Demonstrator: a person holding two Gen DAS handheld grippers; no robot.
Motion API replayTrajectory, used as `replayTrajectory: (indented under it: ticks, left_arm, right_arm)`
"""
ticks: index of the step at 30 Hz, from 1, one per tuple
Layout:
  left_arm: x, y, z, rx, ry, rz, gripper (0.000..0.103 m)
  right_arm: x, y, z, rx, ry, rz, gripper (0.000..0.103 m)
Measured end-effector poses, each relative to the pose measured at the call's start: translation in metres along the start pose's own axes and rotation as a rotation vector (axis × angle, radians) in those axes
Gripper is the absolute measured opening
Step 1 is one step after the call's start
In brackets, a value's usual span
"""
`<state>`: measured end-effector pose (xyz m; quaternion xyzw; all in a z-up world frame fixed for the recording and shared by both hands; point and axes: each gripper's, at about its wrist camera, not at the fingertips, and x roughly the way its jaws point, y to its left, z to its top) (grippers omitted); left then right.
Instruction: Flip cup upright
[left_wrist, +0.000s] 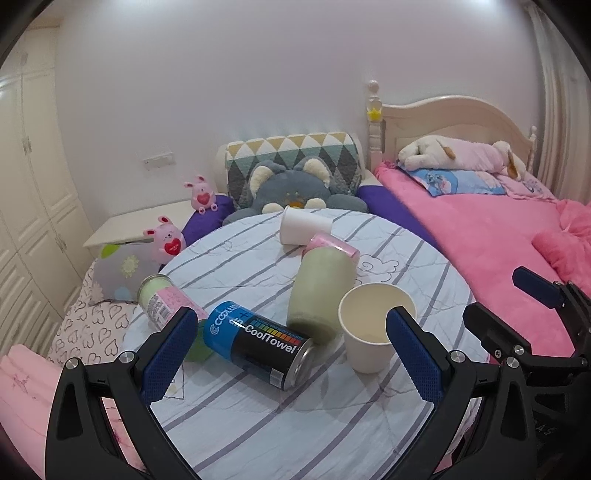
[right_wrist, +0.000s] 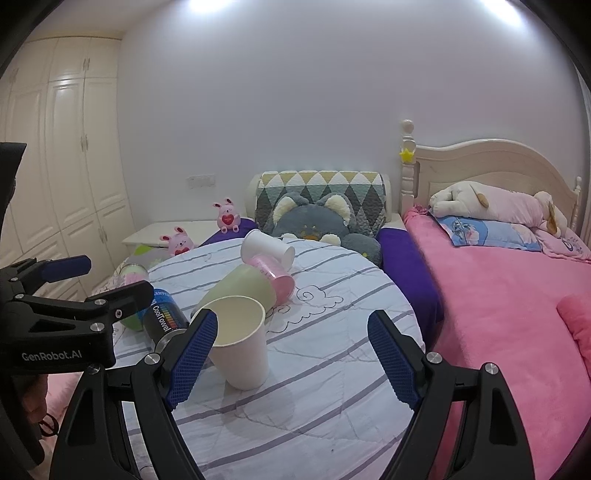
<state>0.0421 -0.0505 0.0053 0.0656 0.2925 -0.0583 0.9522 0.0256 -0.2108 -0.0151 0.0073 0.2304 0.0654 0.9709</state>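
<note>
Bright ceiling light glares white along the top edge of the right wrist view. Shadows stay soft and short. Fisheye bending curves both views' edges, with dark corners.

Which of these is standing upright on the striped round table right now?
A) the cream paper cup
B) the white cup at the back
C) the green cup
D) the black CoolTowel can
A: the cream paper cup stands with its open mouth facing up, while the others lie on their sides.
</note>
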Motion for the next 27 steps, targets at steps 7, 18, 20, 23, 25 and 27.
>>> replayTrajectory:
  ticks: [7,18,20,23,25,27]
  left_arm:
    - [-0.006,0.006,0.0,-0.008,-0.009,0.0,0.103]
    - [-0.008,0.008,-0.001,-0.009,-0.012,-0.001,0.103]
    - [-0.008,0.009,-0.001,-0.011,-0.012,0.001,0.103]
    - [-0.008,0.009,-0.001,-0.013,-0.012,0.001,0.103]
    - [-0.009,0.011,-0.001,-0.015,-0.012,0.003,0.103]
    - [-0.01,0.013,0.0,-0.017,-0.014,0.006,0.103]
  right_arm:
    - [-0.004,0.007,0.0,-0.013,0.002,0.003,0.085]
    - [-0.007,0.013,0.0,-0.021,0.002,0.001,0.085]
    - [-0.007,0.013,0.0,-0.019,0.002,0.003,0.085]
    - [-0.006,0.013,0.0,-0.02,0.003,0.003,0.085]
    - [-0.006,0.013,0.0,-0.02,0.003,0.004,0.085]
    - [-0.007,0.015,-0.001,-0.023,0.006,0.007,0.085]
